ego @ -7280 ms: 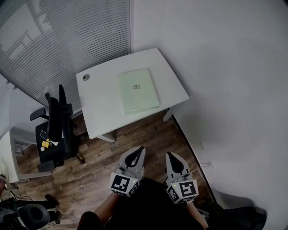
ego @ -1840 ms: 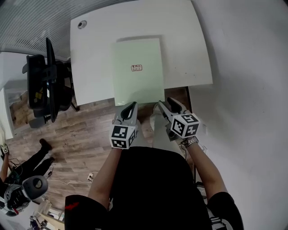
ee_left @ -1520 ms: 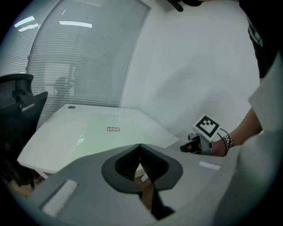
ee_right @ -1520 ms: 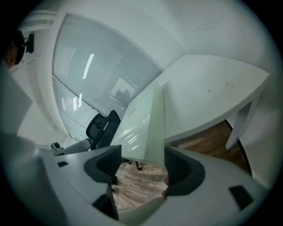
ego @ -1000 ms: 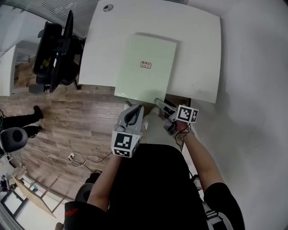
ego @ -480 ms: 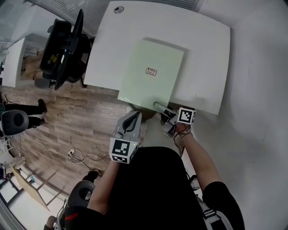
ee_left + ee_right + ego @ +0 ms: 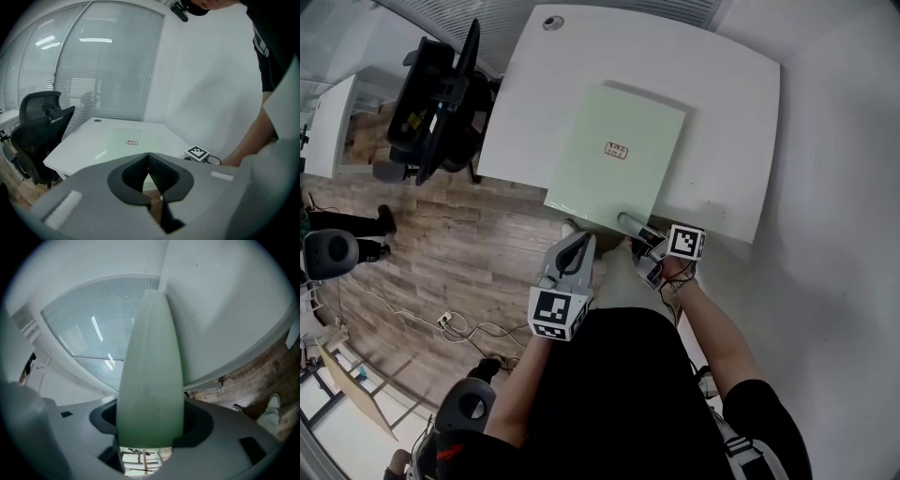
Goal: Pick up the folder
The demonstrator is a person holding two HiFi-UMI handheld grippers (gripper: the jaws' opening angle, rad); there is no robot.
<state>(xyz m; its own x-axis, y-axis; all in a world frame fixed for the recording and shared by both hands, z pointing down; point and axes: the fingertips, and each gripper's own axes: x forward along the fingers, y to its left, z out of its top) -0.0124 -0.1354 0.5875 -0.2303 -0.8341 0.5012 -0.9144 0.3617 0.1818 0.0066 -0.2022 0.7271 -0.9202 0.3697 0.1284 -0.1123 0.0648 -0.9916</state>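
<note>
A white desk [image 7: 727,131] stands in a corner, with a round cable hole [image 7: 552,22] near its far left corner. Just left of the desk is a black office chair [image 7: 441,89], seen side-on. Behind the desk runs a wall of pale slatted blinds [image 7: 108,70], and to its right is a plain white wall [image 7: 839,141]. Wood-plank floor [image 7: 459,244] spreads out from the desk's near edge, with loose cables [image 7: 441,323] lying well apart from the desk.
</note>
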